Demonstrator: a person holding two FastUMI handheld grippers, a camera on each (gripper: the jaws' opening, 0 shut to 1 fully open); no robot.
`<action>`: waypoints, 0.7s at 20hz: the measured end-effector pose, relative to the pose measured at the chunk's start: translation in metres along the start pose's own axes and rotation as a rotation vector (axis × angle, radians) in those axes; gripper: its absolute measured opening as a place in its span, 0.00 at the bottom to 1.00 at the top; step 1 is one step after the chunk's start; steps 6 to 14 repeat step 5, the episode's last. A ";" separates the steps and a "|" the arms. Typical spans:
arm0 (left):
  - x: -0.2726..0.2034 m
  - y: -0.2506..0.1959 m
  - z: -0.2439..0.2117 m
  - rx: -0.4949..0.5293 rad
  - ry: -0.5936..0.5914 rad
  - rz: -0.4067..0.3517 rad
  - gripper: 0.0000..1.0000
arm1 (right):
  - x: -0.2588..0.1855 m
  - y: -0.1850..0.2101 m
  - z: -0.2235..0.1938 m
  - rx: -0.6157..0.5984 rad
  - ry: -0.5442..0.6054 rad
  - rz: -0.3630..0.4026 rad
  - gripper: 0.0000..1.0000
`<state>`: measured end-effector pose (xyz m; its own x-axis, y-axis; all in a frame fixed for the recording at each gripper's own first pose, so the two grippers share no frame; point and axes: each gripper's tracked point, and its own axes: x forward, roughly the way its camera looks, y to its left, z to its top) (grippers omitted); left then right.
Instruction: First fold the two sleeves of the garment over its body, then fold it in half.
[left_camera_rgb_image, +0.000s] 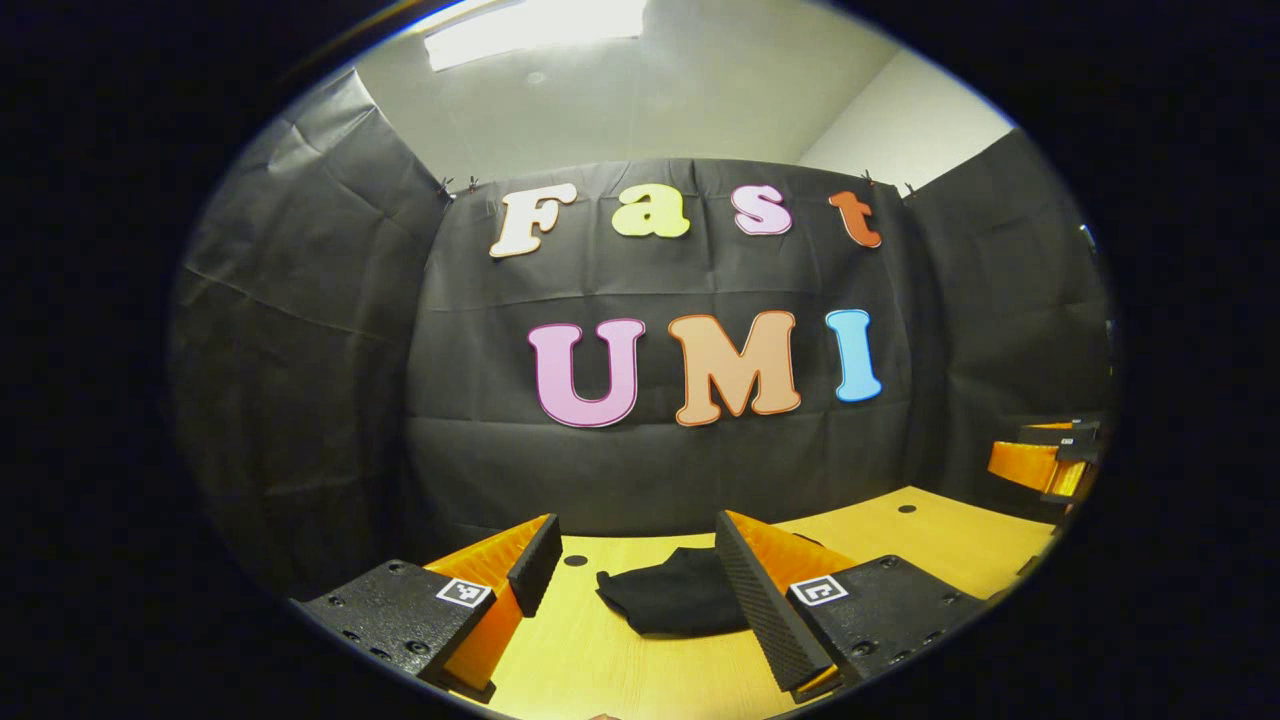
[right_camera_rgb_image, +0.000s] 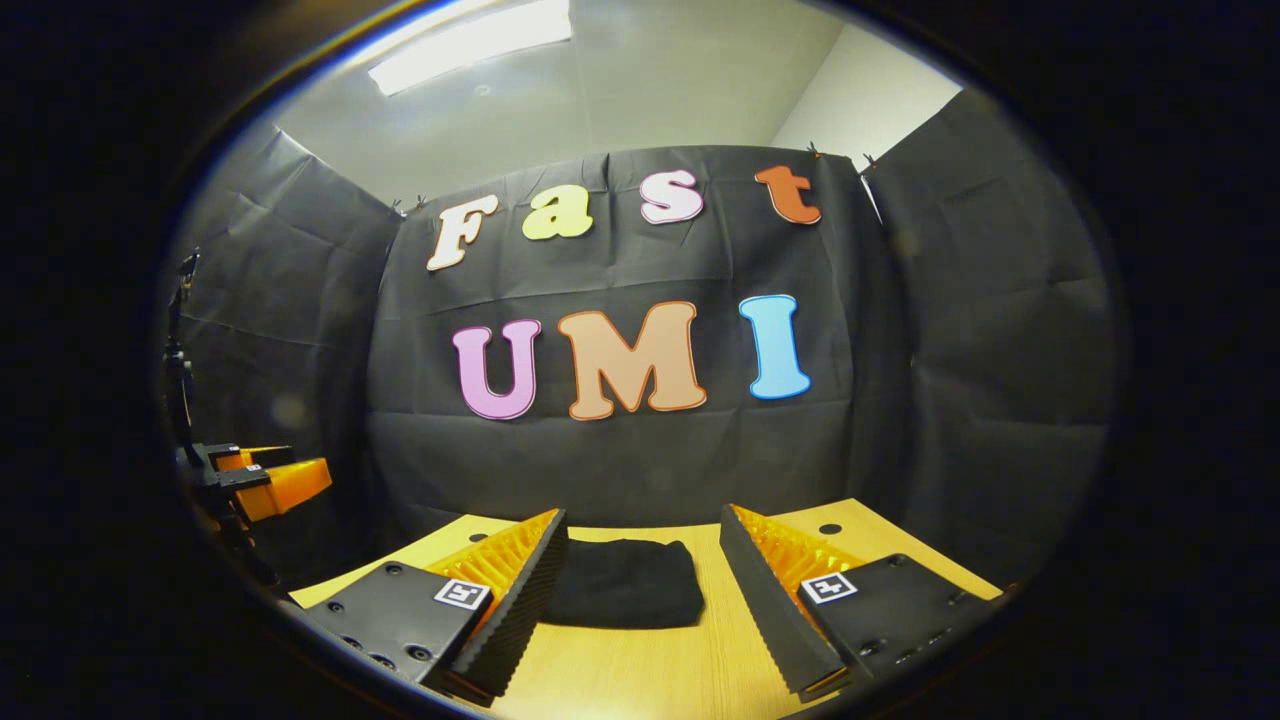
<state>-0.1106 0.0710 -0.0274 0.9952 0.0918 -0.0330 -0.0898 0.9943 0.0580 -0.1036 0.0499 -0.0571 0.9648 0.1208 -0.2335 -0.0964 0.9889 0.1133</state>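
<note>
- Both grippers hang above the table with jaws spread and nothing between them: the left gripper (left_camera_rgb_image: 635, 580) at the bottom of the left gripper view, the right gripper (right_camera_rgb_image: 645, 585) at the bottom of the right gripper view.
- Lying flat on the wooden table (right_camera_rgb_image: 640, 670), the black garment (right_camera_rgb_image: 625, 596) sits low and centre as a compact bundle; its sleeves cannot be made out.
- It looks already folded, so the task seems at or near its end.
- If a fold remains, pinch two matching corners, lift evenly and lay the edges flush.
- Behind it rises the booth's black cloth wall (right_camera_rgb_image: 620, 470).
</note>
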 end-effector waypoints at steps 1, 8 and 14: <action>-0.002 -0.002 0.001 -0.001 -0.001 -0.008 0.93 | -0.001 0.001 -0.003 0.004 0.007 0.005 0.96; -0.007 0.002 0.001 0.010 0.003 0.003 0.92 | 0.000 0.002 0.000 0.004 0.006 0.011 1.00; -0.007 0.002 0.001 0.010 0.003 0.003 0.92 | 0.000 0.002 0.000 0.004 0.006 0.011 1.00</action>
